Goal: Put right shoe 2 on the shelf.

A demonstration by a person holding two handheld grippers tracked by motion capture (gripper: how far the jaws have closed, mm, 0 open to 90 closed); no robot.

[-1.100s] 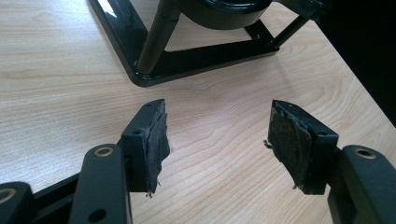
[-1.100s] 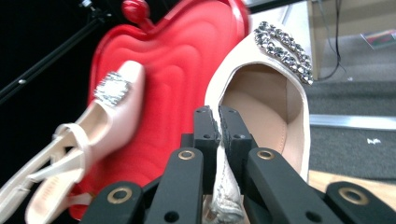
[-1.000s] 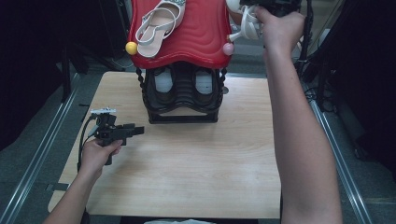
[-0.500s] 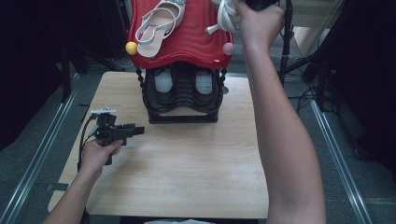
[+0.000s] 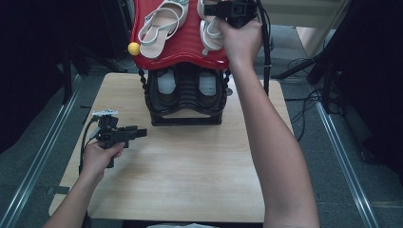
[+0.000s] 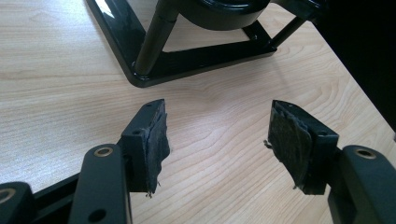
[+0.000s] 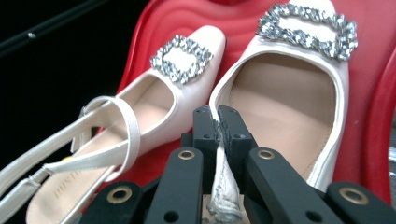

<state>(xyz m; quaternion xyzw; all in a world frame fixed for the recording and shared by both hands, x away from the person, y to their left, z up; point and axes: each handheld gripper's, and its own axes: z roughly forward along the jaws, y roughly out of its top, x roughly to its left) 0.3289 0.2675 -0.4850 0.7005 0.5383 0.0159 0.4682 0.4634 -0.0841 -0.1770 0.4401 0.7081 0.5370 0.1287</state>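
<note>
Two white slingback shoes with rhinestone buckles are on the red top shelf [image 5: 183,47] of a black shoe rack [image 5: 185,102]. One shoe [image 5: 161,21] [image 7: 159,102] lies on the shelf's left side. My right gripper [image 5: 223,9] [image 7: 217,116] is shut on the heel strap [image 7: 223,186] of the other shoe [image 5: 209,31] [image 7: 289,93], which sits close beside the first. My left gripper [image 5: 140,133] [image 6: 219,135] hangs open just over the wooden table [image 5: 190,161], left of the rack's base [image 6: 187,60], with nothing between its pads.
The rack's lower tier holds two pale shoes [image 5: 166,83]. A yellow ball [image 5: 134,48] caps the red shelf's left corner. Metal rails [image 5: 43,156] run along both sides of the table, and cables [image 5: 304,102] lie on the floor at the right.
My right hand has carried the held shoe left and down from the shelf's right edge to beside the other shoe. The left hand has stayed put.
</note>
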